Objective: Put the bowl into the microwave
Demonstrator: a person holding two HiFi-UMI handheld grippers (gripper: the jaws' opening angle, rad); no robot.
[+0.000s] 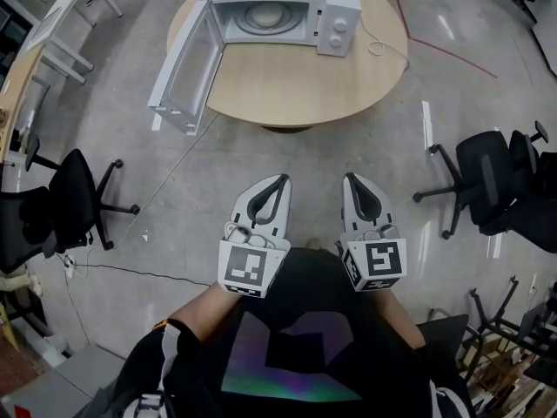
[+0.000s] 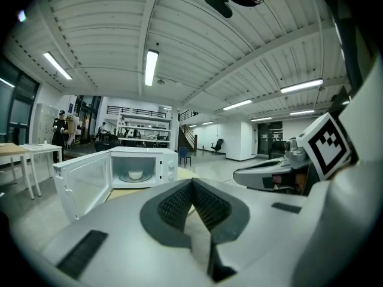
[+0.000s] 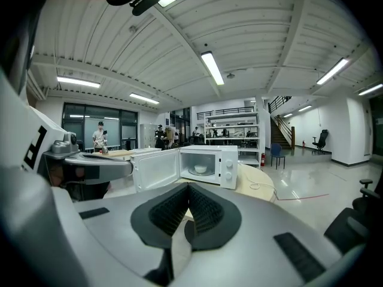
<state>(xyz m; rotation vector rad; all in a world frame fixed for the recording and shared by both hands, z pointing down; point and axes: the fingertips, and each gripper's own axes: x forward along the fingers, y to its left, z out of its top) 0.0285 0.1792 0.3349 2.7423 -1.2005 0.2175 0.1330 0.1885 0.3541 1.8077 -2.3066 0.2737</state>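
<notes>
A white microwave (image 1: pixel 283 7) stands on a round wooden table (image 1: pixel 287 90), its door (image 1: pixel 187 68) swung wide open to the left. A white bowl (image 1: pixel 261 14) sits on the turntable inside. The left gripper view shows the bowl (image 2: pixel 136 174) there too, and so does the right gripper view, bowl (image 3: pixel 200 168). My left gripper (image 1: pixel 283 179) and right gripper (image 1: pixel 350 178) are held side by side close to my body, well short of the table. Both are shut with nothing between the jaws.
A black office chair (image 1: pixel 61 198) stands at the left and two more (image 1: pixel 505 181) at the right. A thin cable (image 1: pixel 165 177) trails across the concrete floor from the table. White desks (image 1: pixel 74 11) stand at the far left. People (image 3: pixel 100 135) stand far off.
</notes>
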